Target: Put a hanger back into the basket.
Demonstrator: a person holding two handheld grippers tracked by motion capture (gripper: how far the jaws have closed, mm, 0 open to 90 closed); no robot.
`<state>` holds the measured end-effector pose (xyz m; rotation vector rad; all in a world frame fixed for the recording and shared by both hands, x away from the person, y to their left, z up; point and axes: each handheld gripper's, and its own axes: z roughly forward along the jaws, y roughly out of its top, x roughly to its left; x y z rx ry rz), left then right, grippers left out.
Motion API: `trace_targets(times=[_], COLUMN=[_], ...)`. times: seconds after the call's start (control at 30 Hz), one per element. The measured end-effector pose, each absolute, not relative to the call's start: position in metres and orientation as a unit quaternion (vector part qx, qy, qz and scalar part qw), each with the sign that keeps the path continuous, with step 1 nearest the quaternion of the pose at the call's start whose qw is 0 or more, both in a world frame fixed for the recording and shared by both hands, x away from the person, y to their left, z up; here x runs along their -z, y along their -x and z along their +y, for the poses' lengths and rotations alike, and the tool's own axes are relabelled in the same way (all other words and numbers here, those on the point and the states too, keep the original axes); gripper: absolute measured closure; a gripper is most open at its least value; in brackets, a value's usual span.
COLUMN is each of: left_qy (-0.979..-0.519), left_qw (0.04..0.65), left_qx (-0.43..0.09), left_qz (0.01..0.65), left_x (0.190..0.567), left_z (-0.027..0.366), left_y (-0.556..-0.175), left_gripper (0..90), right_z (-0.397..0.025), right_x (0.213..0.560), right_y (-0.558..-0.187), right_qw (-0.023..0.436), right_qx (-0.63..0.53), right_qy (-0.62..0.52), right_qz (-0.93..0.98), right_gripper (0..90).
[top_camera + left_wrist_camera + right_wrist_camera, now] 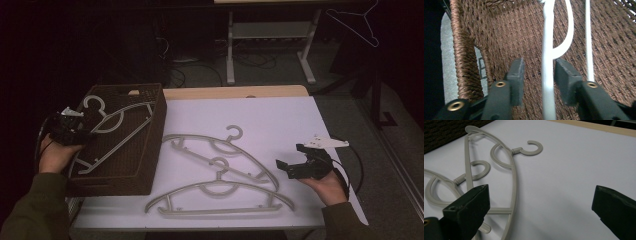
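Note:
A beige plastic hanger (120,117) lies inside a brown wicker basket (150,150) at the table's left. My left gripper (86,134) reaches into the basket; in the left gripper view it (539,68) is open, its jaws straddling the hanger's bar (548,75) with a gap on one side. Two more beige hangers lie overlapping on the white table: a far one (200,145) and a near one (220,187). At the right, my right gripper (288,155) is open, just right of their ends. In its own view it (541,195) is wide and empty over the far hanger (514,170).
The white tabletop (280,120) has free room at the back and right of the hangers. A wooden strip (235,92) runs along its far edge. Another hanger (357,22) hangs at the top right, and a desk frame (230,50) stands behind on the floor.

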<state>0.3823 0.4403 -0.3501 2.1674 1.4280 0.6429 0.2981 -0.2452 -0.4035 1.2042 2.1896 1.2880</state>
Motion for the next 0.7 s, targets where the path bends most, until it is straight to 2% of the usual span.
trace_targets(times=[0.03, 0.33, 0.7], left_qy=[-0.784, -0.771, -0.786], left_qw=[0.243, 0.316, 0.378], left_qx=[-0.235, -0.217, -0.186], left_qz=[0.521, 0.508, 0.452], left_x=[0.348, 0.329, 0.314], left_z=[0.440, 0.429, 0.380], left_y=[-0.381, -0.376, -0.373], left_gripper=[51.9, 37.1, 28.3], right_z=[-0.245, -0.245, -0.243], right_x=[0.403, 0.402, 0.401], right_y=[-0.298, -0.298, -0.298], right_qw=[0.164, 0.165, 0.161], right_qx=[-0.452, -0.452, -0.450], right_qy=[-0.422, -0.421, -0.416], right_qz=[0.768, 0.769, 0.774], right_gripper=[1.4, 1.4, 1.4])
